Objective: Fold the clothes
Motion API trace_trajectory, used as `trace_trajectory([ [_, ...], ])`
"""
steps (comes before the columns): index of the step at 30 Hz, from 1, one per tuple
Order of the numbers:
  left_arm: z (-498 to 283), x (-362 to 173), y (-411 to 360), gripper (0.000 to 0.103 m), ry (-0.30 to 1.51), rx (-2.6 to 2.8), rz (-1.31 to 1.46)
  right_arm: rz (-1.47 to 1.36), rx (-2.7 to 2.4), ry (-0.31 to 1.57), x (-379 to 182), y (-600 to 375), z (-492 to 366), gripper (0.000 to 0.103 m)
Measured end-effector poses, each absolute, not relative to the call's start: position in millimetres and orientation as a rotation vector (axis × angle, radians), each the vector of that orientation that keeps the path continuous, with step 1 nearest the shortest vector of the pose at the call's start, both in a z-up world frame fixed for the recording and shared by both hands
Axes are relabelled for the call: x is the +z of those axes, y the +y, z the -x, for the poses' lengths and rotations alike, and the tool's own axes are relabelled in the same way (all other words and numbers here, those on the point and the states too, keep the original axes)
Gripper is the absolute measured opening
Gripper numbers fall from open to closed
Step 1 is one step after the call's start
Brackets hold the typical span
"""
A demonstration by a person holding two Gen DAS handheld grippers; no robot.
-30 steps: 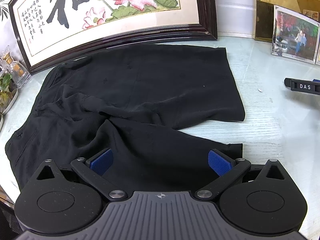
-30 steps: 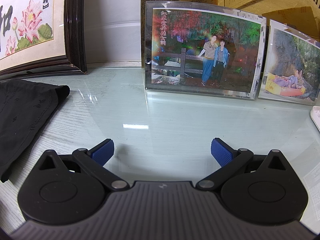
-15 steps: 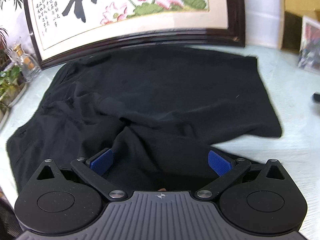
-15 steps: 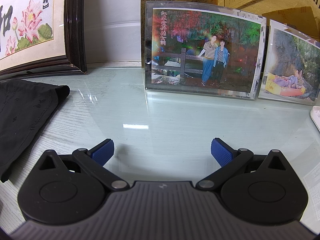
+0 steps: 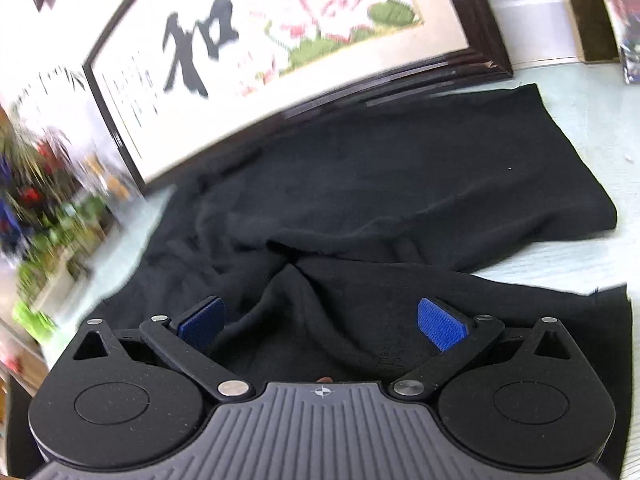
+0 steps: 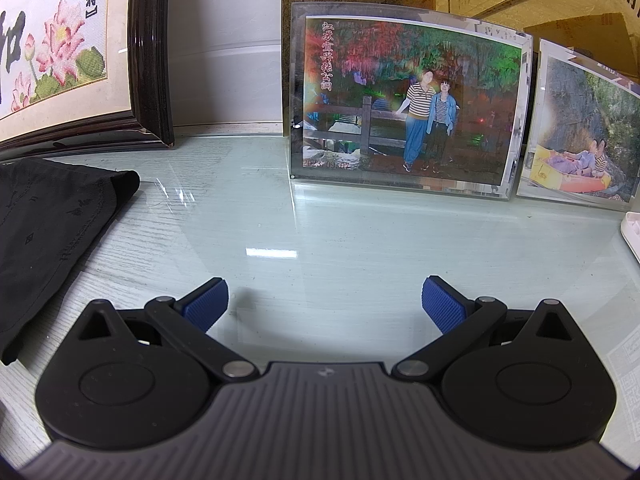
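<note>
Folding has barely started, I'd say. Left tool [image 5: 322, 320] hangs right over the shorts [image 5: 380, 200], blue pads wide apart, nothing pinched. The shorts lie rumpled and unfolded on the counter [image 5: 592, 120], running back to the framed picture [image 5: 260, 36]. Right tool [image 6: 324, 300], off beyond the shorts' hem, is spread open too. Since half a second ago the left one swung left; right hasn't budged.

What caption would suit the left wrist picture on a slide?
Open left gripper poised over rumpled black shorts on a pale table.
</note>
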State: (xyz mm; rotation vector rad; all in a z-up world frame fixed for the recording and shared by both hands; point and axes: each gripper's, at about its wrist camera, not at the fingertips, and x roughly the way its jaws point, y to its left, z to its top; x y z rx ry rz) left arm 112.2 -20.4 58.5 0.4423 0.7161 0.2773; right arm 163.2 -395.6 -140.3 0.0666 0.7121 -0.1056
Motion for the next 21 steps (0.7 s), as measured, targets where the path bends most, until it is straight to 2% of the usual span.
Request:
trace_trajectory([
  [11, -101.5, 43.1, -33.0, 0.103, 0.582, 0.398, -0.587, -0.067, -0.105, 0.712, -140.2, -395.7, -163.3, 0.103],
  [21, -110.8, 44.9, -31.8, 0.103, 0.584, 0.440, -0.566, -0.067, -0.105, 0.713, -140.0, -395.7, -163.4, 0.103],
])
